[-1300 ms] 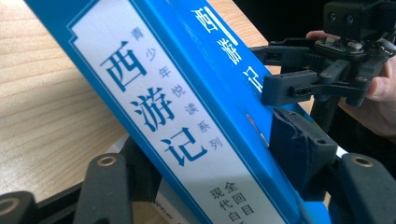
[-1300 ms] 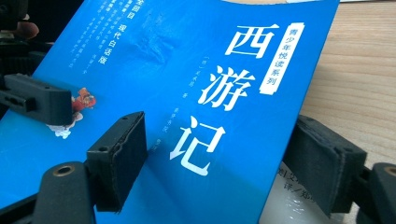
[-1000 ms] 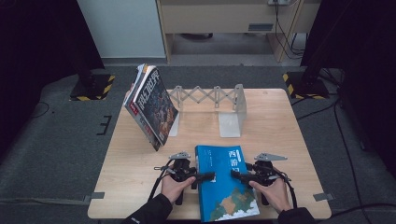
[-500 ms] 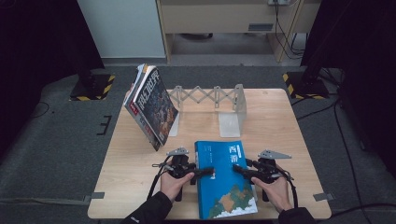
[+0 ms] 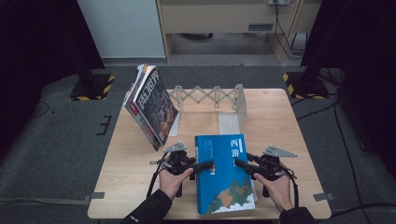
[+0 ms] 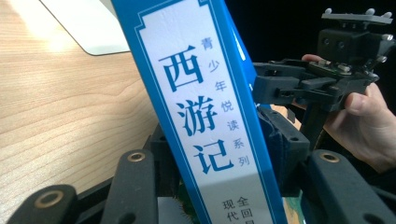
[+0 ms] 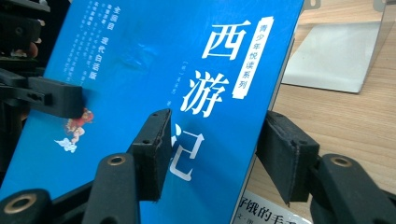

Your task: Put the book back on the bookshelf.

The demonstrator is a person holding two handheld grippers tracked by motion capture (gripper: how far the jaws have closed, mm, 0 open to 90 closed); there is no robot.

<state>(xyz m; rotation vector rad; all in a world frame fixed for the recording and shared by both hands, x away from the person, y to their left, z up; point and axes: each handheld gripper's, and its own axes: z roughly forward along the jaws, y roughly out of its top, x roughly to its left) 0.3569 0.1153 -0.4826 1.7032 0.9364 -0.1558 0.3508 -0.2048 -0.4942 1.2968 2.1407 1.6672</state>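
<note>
One blue book [image 5: 224, 172], one leaning book stack [image 5: 150, 105], two grippers.

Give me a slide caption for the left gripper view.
Left tool clamps the spine edge of the blue softcover book above the wooden table, right tool opposite.

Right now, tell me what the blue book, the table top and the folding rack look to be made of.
Blue book: paper with a glossy printed cover, judging by the soft sheen across it in the right gripper view.
Table top: pale wood or wood-look laminate; grain lines show, and which one I cannot tell.
Folding rack: grey metal by its look, with thin crossed slats and a flat matte end plate.
</note>
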